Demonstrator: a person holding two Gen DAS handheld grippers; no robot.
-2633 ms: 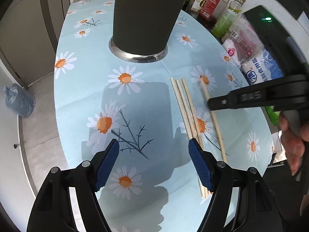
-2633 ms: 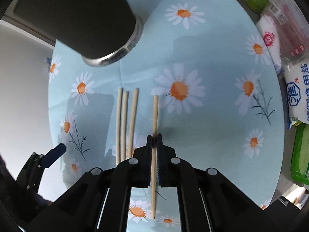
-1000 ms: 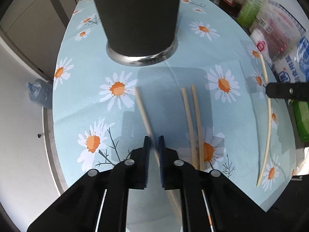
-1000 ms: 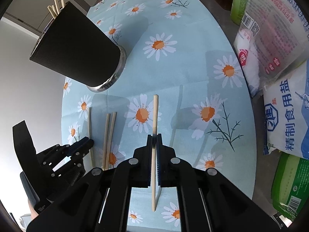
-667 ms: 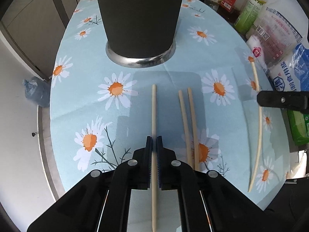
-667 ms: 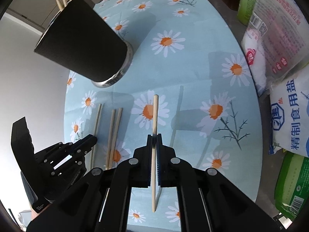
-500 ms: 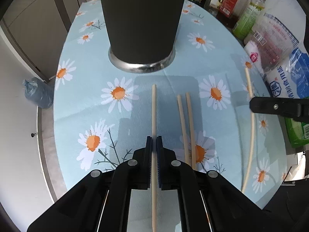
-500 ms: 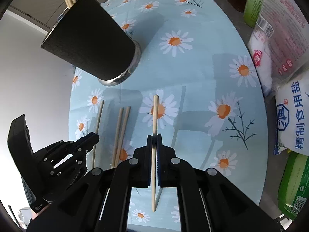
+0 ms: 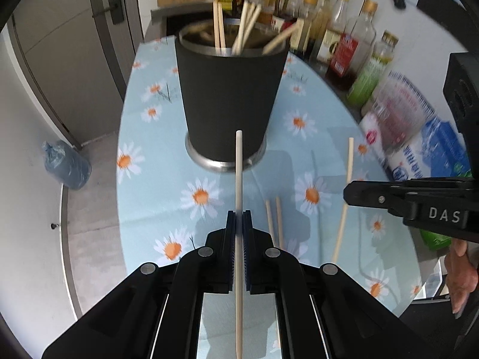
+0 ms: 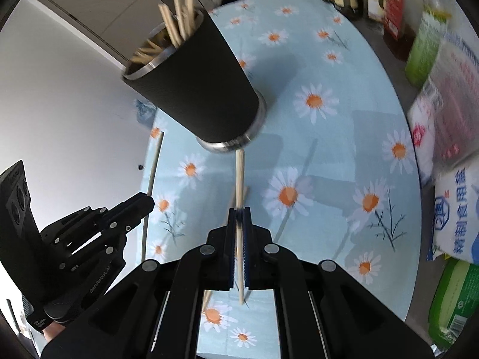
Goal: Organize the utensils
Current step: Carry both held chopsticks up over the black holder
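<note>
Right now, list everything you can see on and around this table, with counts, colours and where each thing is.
Utensil holder: one, black with steel rim and base, middle of table, holding pale chopsticks.
Held chopsticks: two, pale wood, one in the left gripper, one in the right gripper.
Loose chopsticks: two, pale wood, lying side by side on the tablecloth.
Tablecloth: one, light blue with daisies.
Bottles: several, along the far right edge.
Salt bags: white and blue, right edge.
Left gripper: black, shut.
Right gripper: black, shut.
</note>
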